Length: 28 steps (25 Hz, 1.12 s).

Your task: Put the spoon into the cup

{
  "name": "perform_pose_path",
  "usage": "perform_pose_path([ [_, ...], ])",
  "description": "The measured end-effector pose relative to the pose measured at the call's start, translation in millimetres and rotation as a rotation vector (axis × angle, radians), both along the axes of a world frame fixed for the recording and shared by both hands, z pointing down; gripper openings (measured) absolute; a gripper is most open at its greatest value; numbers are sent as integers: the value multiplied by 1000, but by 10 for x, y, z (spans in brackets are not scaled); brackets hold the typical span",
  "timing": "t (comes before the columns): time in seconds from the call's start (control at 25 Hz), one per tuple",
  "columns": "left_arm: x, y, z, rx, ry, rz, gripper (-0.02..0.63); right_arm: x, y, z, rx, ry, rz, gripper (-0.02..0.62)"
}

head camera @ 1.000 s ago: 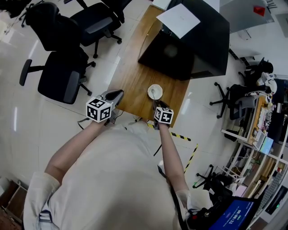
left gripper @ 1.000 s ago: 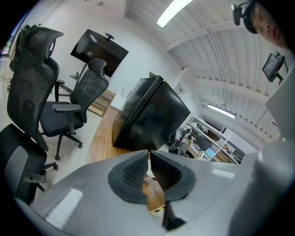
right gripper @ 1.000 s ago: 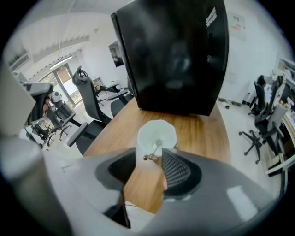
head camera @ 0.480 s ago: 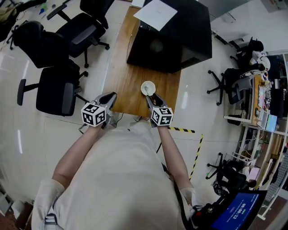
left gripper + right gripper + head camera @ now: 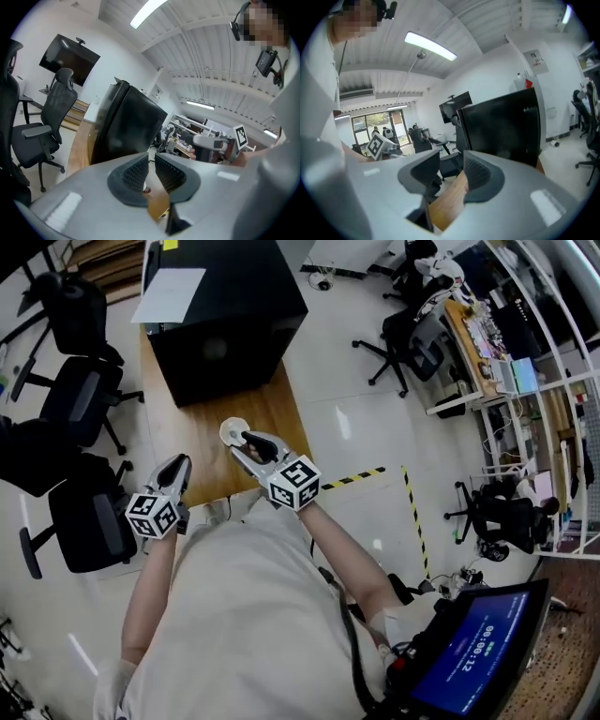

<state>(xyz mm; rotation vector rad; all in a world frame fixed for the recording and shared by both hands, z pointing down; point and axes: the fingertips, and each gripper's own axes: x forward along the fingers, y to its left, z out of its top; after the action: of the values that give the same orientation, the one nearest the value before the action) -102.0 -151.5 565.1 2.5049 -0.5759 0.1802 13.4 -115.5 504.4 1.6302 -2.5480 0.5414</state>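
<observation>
A small white cup [image 5: 229,430] stands near the front edge of the wooden table [image 5: 187,427]. I cannot make out the spoon at this size. My right gripper [image 5: 240,442] hangs raised in front of the cup and overlaps its near rim in the head view. It points about level, and its jaws are closing with nothing between them. In the right gripper view, only table wood shows between that gripper's [image 5: 451,157] pads. My left gripper [image 5: 181,463] hovers at the table's front left. In its own view the left gripper [image 5: 150,157] shows a narrow, empty gap.
A large black box [image 5: 220,320] with a white sheet [image 5: 169,294] on top fills the far half of the table. Black office chairs [image 5: 80,399] stand to the left. Yellow-black floor tape [image 5: 361,474] runs to the right of the table.
My right gripper has lifted from just in front of the cup and tipped up to about level. The left gripper rose a little. The head view swung, moving the table left.
</observation>
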Motion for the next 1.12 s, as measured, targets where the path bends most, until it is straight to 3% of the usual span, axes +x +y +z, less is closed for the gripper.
perform_pose_path([
  [0.28,180,107,-210,31,21,70,25,173,217,-251,49,-23,74,158],
  [0.6,227,431,-228,29,13,65,23,422,558,-244,36,-8,109,155],
  [0.88,254,771,-227,27,8,-69,23,710,867,-161,33,15,42,153],
  [1.0,240,1070,-182,-6,7,-134,23,869,1099,-167,58,67,42,146],
  [1.12,329,1374,-98,-26,-9,-157,23,1066,1382,-146,75,53,60,146],
])
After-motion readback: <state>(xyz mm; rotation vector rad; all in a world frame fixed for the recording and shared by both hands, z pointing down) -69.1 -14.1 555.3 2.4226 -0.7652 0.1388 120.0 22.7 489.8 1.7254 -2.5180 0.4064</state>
